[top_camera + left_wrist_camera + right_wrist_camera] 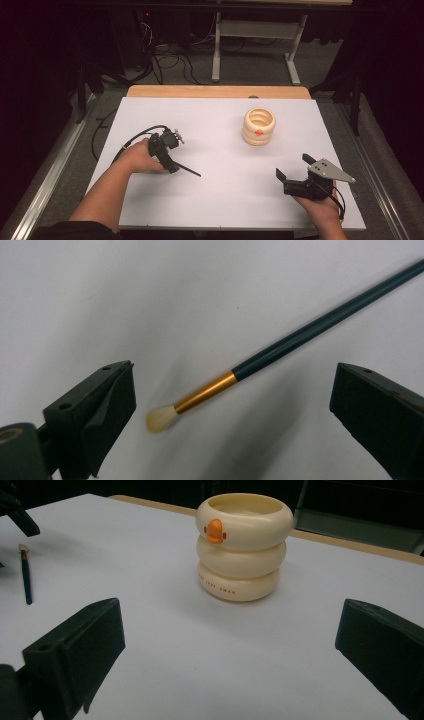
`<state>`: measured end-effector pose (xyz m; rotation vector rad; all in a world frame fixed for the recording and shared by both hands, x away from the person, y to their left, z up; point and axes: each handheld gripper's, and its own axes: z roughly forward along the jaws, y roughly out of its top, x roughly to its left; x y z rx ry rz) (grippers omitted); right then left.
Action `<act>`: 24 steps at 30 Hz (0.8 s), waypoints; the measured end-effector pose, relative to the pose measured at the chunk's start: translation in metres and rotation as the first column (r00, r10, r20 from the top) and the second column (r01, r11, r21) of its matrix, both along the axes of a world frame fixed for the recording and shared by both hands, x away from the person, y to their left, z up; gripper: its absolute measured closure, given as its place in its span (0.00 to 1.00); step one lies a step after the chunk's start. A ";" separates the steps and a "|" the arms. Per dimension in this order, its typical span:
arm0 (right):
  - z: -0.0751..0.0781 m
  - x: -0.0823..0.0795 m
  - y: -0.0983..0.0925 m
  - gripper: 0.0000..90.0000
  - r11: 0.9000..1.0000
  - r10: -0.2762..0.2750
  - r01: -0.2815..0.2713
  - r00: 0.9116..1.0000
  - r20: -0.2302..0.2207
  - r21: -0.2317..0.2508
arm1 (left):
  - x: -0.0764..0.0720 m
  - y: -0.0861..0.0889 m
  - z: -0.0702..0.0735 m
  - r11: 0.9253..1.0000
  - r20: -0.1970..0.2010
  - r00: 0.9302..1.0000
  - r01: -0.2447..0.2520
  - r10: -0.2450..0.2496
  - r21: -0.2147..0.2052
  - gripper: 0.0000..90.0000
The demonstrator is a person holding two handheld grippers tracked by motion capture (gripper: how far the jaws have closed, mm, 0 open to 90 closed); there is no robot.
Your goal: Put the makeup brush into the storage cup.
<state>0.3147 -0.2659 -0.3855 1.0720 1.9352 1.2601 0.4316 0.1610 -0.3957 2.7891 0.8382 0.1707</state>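
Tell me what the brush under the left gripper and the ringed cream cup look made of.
Brush: dark teal handle with a smooth sheen, likely lacquered wood or plastic; gold band looks like brushed metal; pale tuft looks like soft bristle.
Cup: cream, three stacked rings, even satin gloss, probably moulded plastic, possibly glazed ceramic; orange beak-like mark on the side.

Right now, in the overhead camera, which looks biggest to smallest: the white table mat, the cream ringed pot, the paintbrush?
1. White mat, by far the largest.
2. Cream ringed pot.
3. Paintbrush, thin, partly hidden under the left gripper, so its full length is unsure.
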 end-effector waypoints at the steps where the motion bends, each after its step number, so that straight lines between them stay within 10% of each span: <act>1: 0.000 0.000 0.000 0.01 1.000 0.002 -0.002 1.000 0.003 -0.001 | 0.000 -0.001 -0.001 1.000 -0.003 1.000 0.001 -0.001 0.001 0.06; 24: 0.000 -0.001 -0.001 0.01 1.000 -0.003 0.003 1.000 -0.003 0.011 | 0.001 -0.002 -0.003 1.000 -0.026 1.000 0.012 -0.012 -0.010 0.30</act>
